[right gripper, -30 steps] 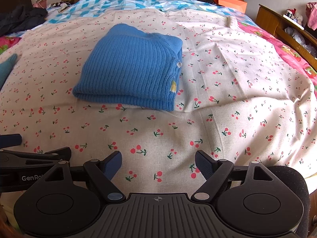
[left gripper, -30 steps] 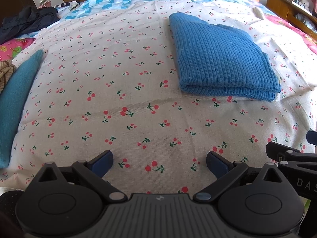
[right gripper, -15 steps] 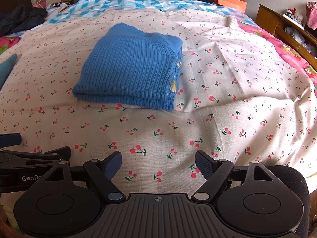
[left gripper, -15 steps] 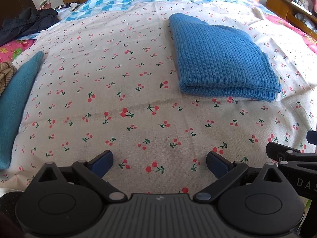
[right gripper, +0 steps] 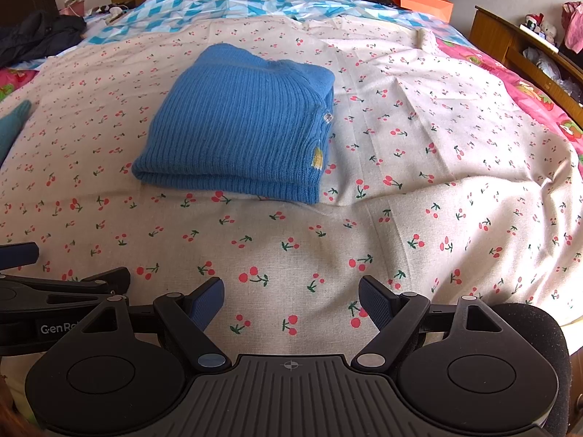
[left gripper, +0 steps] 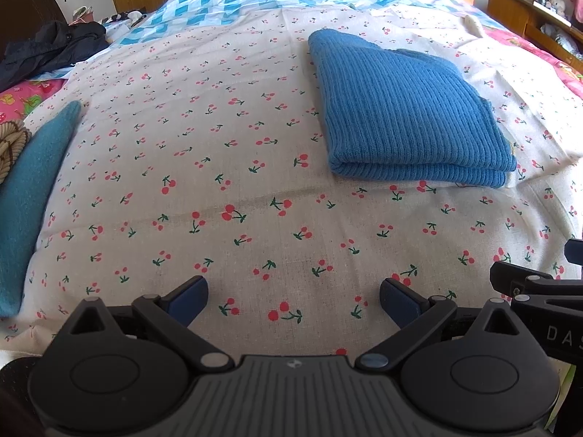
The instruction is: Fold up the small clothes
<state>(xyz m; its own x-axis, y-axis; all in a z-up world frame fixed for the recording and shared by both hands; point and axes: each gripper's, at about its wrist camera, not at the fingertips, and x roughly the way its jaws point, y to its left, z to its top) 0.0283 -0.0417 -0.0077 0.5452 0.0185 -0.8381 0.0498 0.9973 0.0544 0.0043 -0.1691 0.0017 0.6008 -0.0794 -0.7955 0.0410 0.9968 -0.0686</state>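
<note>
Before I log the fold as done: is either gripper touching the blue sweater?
Apart. In each wrist view, bare cherry-print sheet lies between the open left gripper or right gripper and the folded blue sweater.

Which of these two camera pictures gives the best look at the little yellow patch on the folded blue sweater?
The right wrist view: the yellow patch shows plainly on the blue sweater's right edge. In the left wrist view, the sweater mostly hides it; only a faint hint shows.

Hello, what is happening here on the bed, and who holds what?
Nobody holds anything now. The left gripper and the right gripper are both open and empty, low over the cherry-print sheet. The blue knitted sweater lies folded on the sheet ahead of them, apart from both. A teal garment lies at the left edge.
</note>
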